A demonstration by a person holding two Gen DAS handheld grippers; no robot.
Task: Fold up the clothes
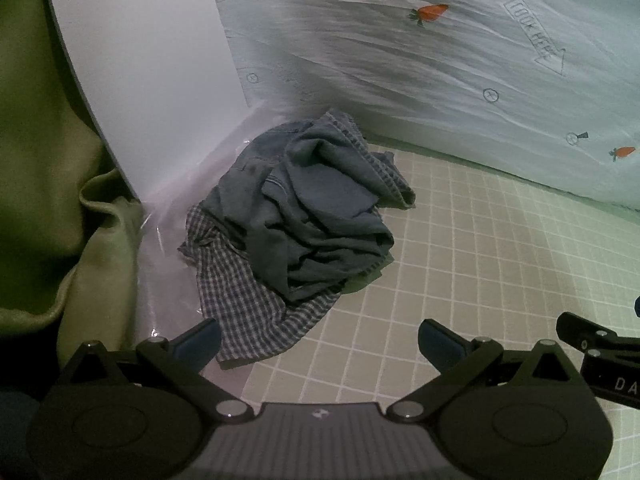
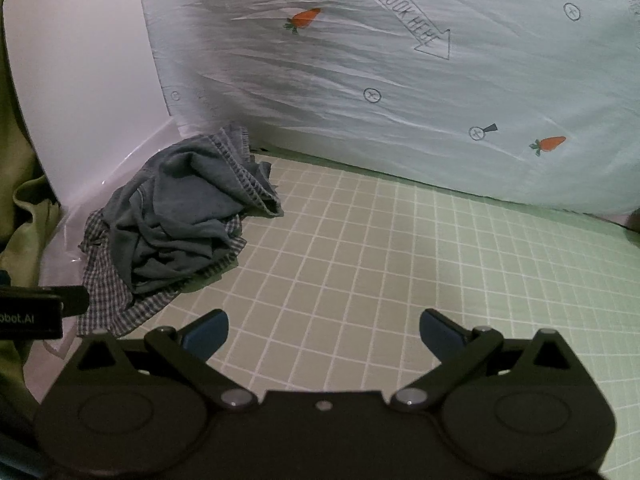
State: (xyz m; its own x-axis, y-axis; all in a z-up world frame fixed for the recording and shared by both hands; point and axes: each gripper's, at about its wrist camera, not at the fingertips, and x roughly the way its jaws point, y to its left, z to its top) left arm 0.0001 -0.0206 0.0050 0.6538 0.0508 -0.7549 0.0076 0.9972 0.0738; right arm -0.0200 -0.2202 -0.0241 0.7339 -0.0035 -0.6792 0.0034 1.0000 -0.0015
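A crumpled grey-blue garment (image 1: 320,208) lies heaped on a blue-and-white checked garment (image 1: 256,312) at the left of the green grid mat (image 1: 460,264). My left gripper (image 1: 318,340) is open and empty, just short of the checked cloth's near edge. The pile also shows in the right wrist view, grey-blue garment (image 2: 176,216) on the checked one (image 2: 116,296), at the left. My right gripper (image 2: 322,330) is open and empty above bare mat (image 2: 400,264), to the right of the pile.
A white upright panel (image 1: 140,72) stands behind the pile at the left. A pale sheet with carrot prints (image 1: 460,60) hangs along the back. Olive-green fabric (image 1: 40,184) bunches at the far left. The right gripper's body (image 1: 600,356) shows at the right edge.
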